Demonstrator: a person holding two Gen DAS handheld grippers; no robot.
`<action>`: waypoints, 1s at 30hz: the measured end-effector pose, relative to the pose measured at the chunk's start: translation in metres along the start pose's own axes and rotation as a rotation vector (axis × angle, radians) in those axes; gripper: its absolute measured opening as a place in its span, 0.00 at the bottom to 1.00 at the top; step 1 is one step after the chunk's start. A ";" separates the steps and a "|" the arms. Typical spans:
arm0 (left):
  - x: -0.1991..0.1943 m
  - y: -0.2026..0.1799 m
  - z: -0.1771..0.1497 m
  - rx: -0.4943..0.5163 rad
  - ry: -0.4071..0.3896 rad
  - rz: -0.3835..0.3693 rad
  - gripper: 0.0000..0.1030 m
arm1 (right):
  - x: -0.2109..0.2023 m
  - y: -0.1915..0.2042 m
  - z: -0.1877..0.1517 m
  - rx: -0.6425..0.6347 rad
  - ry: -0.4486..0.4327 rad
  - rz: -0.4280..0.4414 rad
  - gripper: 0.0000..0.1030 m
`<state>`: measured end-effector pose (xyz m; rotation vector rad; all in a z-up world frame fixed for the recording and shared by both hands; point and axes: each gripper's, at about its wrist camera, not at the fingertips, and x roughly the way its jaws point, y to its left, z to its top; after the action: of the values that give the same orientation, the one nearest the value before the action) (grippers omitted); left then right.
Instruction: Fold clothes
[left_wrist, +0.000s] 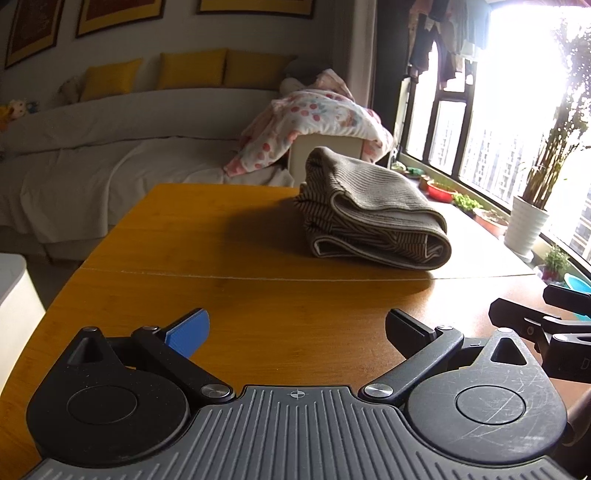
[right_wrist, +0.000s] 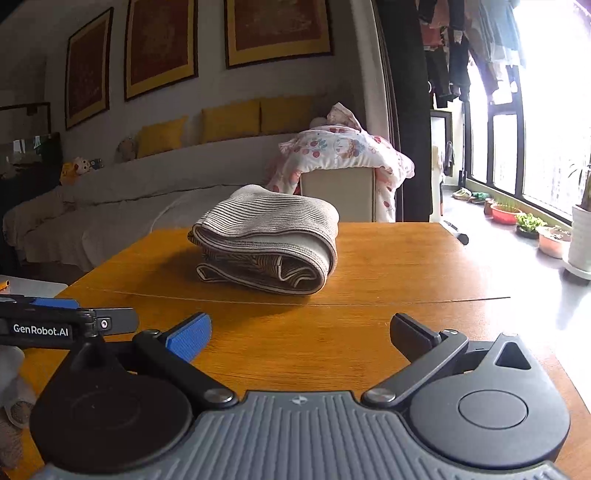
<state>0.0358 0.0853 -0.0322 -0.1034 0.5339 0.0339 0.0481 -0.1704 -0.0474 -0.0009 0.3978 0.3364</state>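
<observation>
A striped beige-brown garment (left_wrist: 373, 214) lies folded in a thick bundle on the wooden table (left_wrist: 229, 266), towards its far right. It also shows in the right wrist view (right_wrist: 269, 240), at the middle of the table (right_wrist: 388, 266). My left gripper (left_wrist: 297, 328) is open and empty, low over the near part of the table, well short of the bundle. My right gripper (right_wrist: 301, 332) is open and empty too, beside the left one. Part of the right gripper shows at the right edge of the left wrist view (left_wrist: 546, 321).
A white sofa (left_wrist: 110, 147) with yellow cushions stands behind the table. A floral blanket (left_wrist: 314, 122) drapes over a box next to it. Potted plants (left_wrist: 524, 218) line the window sill on the right. A white surface (left_wrist: 11, 284) is left of the table.
</observation>
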 end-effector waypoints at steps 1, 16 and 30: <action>0.001 -0.001 0.000 0.003 0.003 0.002 1.00 | 0.000 0.002 0.000 -0.012 -0.005 -0.004 1.00; 0.003 -0.001 0.000 0.008 0.024 0.006 1.00 | 0.009 -0.010 0.003 0.052 0.064 -0.015 1.00; 0.002 0.000 0.001 0.008 0.028 0.006 1.00 | 0.010 -0.011 0.003 0.043 0.072 -0.013 1.00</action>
<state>0.0380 0.0852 -0.0325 -0.0944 0.5627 0.0362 0.0613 -0.1776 -0.0487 0.0266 0.4766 0.3154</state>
